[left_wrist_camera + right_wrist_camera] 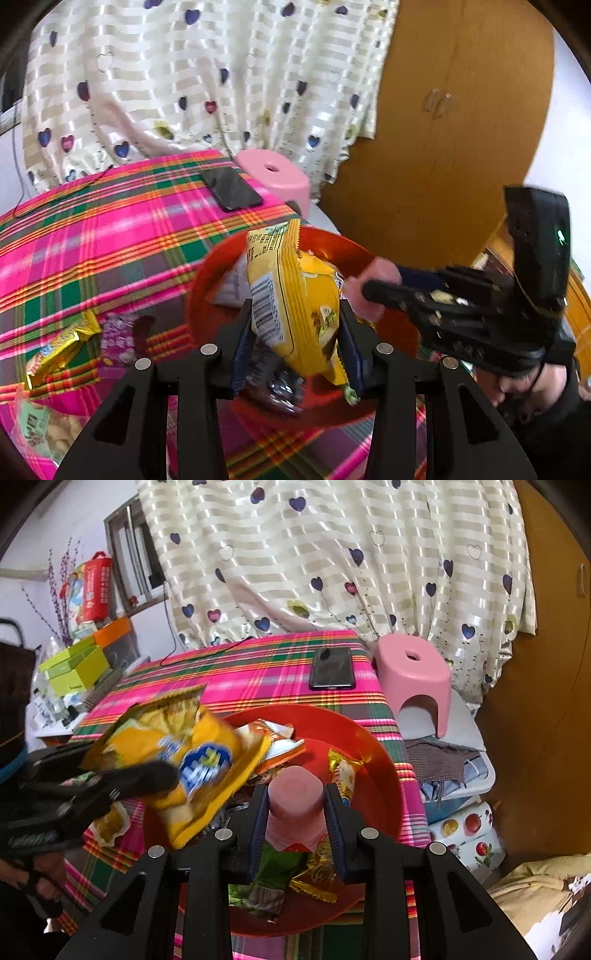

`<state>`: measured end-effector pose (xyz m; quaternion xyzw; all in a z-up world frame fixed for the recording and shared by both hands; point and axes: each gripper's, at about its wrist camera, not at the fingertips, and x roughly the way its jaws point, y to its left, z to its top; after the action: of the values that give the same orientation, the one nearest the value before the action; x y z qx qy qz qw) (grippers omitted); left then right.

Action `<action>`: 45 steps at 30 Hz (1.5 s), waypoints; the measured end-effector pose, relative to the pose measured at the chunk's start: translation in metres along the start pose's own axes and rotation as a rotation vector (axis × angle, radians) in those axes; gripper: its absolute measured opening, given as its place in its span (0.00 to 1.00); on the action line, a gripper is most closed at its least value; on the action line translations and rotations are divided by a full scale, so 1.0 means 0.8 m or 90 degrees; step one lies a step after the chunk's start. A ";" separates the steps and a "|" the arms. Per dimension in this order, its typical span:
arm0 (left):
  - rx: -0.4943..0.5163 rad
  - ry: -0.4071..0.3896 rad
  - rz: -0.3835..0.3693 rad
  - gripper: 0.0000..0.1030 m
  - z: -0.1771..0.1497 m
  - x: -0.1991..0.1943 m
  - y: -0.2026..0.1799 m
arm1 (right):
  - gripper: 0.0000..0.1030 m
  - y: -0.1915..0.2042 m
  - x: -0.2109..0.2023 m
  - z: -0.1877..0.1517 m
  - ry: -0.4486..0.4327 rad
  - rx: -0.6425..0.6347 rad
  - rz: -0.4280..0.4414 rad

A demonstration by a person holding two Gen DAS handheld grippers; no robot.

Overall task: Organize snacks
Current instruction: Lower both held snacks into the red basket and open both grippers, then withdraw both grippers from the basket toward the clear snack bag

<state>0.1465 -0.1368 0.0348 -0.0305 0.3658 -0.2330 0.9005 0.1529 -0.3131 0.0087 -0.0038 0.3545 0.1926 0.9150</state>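
Observation:
My left gripper (295, 325) is shut on a yellow snack bag (295, 295) and holds it over the red bowl (207, 280). The same bag (192, 760) shows in the right wrist view, above the bowl's left side. My right gripper (295, 805) is shut on a pink jelly cup (295, 805) above the red bowl (376, 768). The cup (376, 291) and the right gripper also show in the left wrist view at the bowl's right rim. Several wrapped snacks (343, 771) lie in the bowl.
The bowl stands on a pink plaid tablecloth (92, 251). More snack packs (59, 350) lie on the cloth at the left. A black phone (332, 668) lies at the far edge. A pink stool (413, 672) and storage boxes (461, 812) stand to the right.

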 end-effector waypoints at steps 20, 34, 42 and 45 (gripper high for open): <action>0.028 0.015 0.017 0.45 -0.009 -0.010 -0.008 | 0.31 -0.027 -0.007 -0.002 0.006 0.009 -0.080; -0.047 -0.009 0.078 0.45 -0.032 -0.049 0.035 | 0.32 0.000 -0.043 -0.002 -0.024 -0.003 -0.056; -0.080 -0.016 0.092 0.45 -0.057 -0.075 0.051 | 0.35 0.041 -0.053 -0.006 -0.028 -0.038 -0.020; -0.096 -0.019 0.101 0.45 -0.069 -0.087 0.061 | 0.36 0.056 -0.055 -0.008 -0.028 -0.047 -0.005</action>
<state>0.0851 -0.0563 0.0286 -0.0727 0.3699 -0.1327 0.9167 0.1029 -0.2881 0.0382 -0.0348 0.3266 0.2022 0.9226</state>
